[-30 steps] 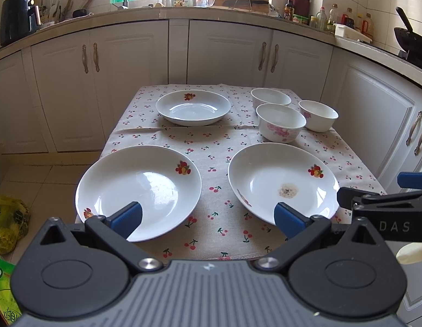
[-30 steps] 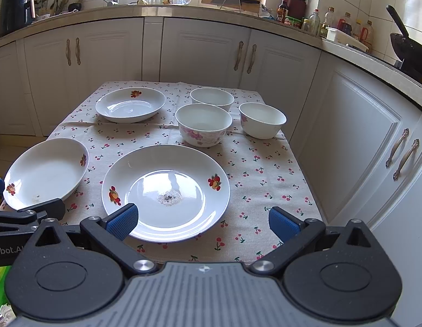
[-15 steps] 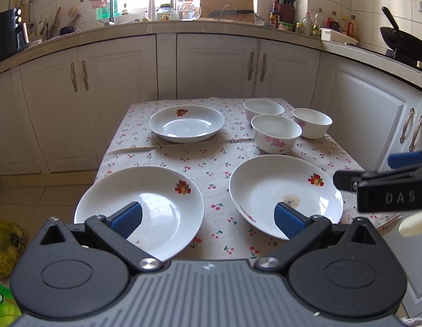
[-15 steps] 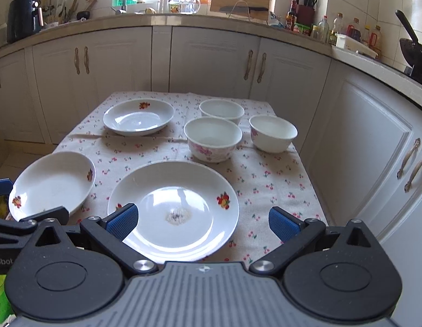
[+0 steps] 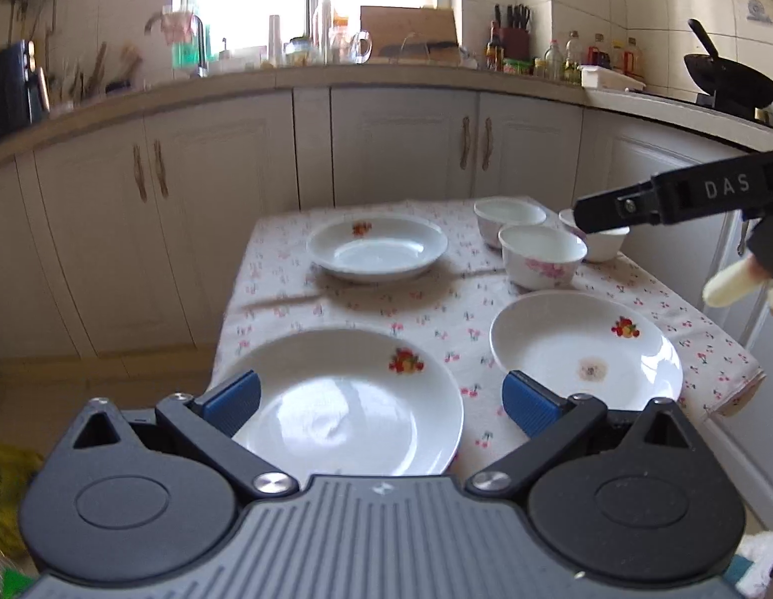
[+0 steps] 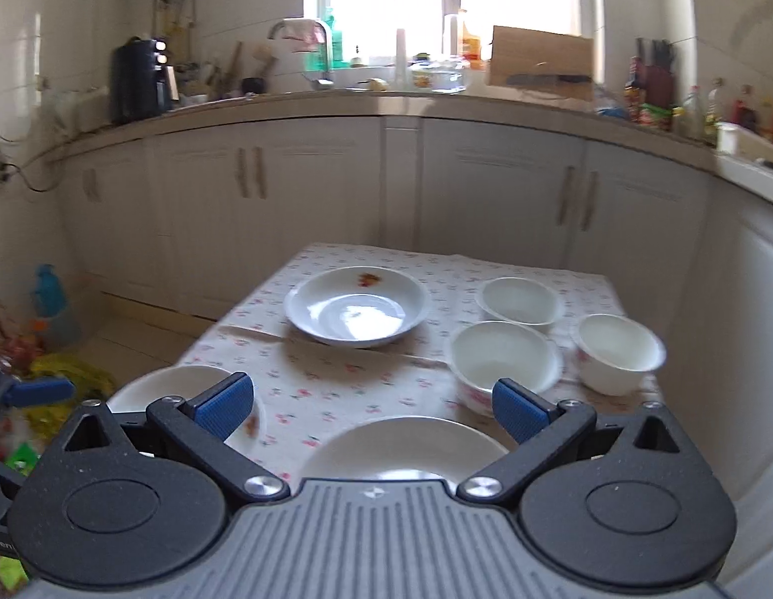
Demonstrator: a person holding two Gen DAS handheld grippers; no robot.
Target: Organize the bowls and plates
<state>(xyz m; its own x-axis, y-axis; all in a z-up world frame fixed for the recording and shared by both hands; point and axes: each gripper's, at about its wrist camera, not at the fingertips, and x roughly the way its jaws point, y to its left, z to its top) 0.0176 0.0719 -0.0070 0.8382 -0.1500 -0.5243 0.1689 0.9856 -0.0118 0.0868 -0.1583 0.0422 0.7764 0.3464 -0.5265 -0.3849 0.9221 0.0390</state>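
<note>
The likeliest trouble is a plate skating off the worktop [image 5: 336, 299]. The two nearest plates lie close to its front edge on a loose cherry-print cloth [image 5: 426, 309], so a finger that catches the cloth or shoves a rim instead of getting under it could drag or tip a dish toward the floor. The plates are glazed, shallow and thin at the rim, and a pinch taken too near the lip may slip. Both views are smeared, so I judge a quick approach would make aim worse. The three bowls stand close together — pulling one out carelessly could knock its neighbour.

Taking the far plate [image 5: 376, 249] as the landmark: the near-left plate [image 5: 346, 404] lies in front of it, toward the camera; the stained plate [image 5: 586, 349] lies in front and to its right; the flowered bowl [image 5: 541, 257] is just to its right, with a plain bowl [image 5: 509, 212] behind that and a third bowl [image 6: 618, 352] further right again.

The left hand-held gripper [image 5: 381, 397] is spread wide and grasps nothing; its blue pads frame the near-left plate without, as far as I can tell, touching it. The right hand-held gripper [image 6: 369, 407] is likewise released and wide — empty, hanging above the stained plate's near rim, contact not evident.
</note>
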